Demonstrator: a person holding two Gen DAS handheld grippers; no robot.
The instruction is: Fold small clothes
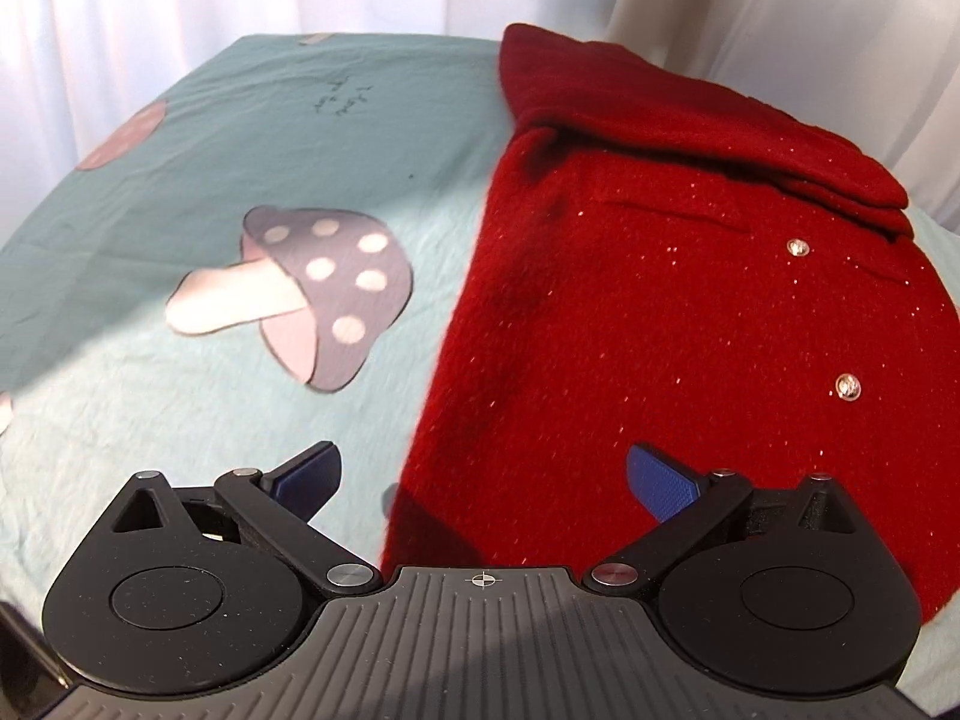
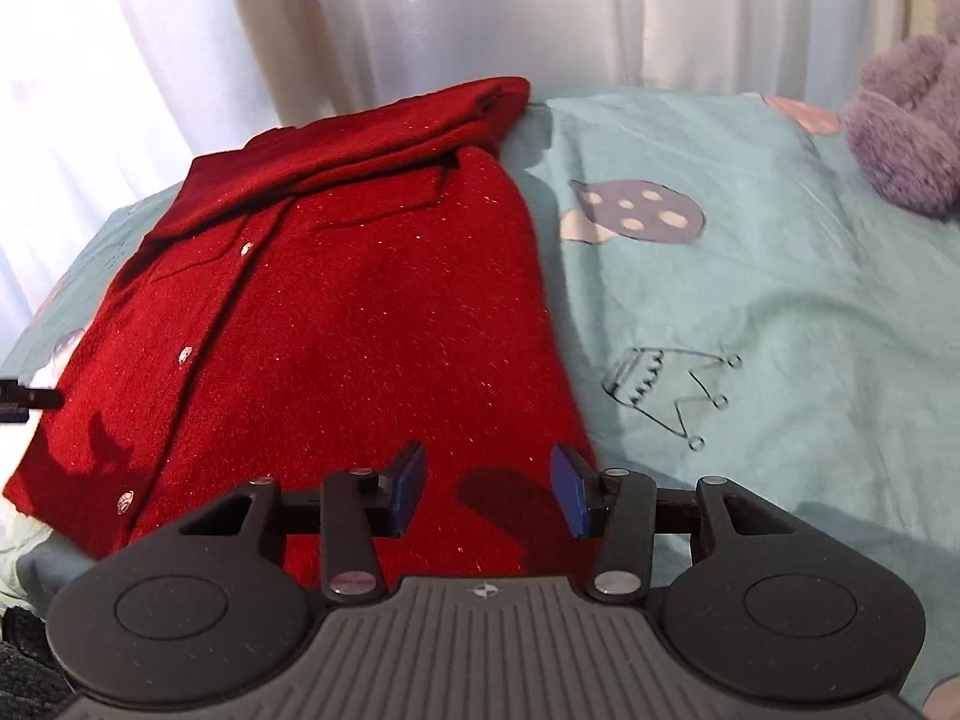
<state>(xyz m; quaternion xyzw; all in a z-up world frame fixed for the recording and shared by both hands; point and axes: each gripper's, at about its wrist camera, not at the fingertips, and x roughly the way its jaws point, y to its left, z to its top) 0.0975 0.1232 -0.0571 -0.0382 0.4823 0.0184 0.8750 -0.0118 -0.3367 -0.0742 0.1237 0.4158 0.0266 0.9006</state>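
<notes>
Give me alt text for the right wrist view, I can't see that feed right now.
A red buttoned cardigan, sleeves folded across its top, lies flat on a pale green printed bedsheet. The right gripper hovers open over the cardigan's near right edge, nothing between its blue pads. A grey plush toy sits at far right; white curtains hang behind.

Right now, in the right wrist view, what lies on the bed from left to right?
Red cardigan → mushroom print → crown drawing → purple plush toy, all on the teal bedsheet.
</notes>
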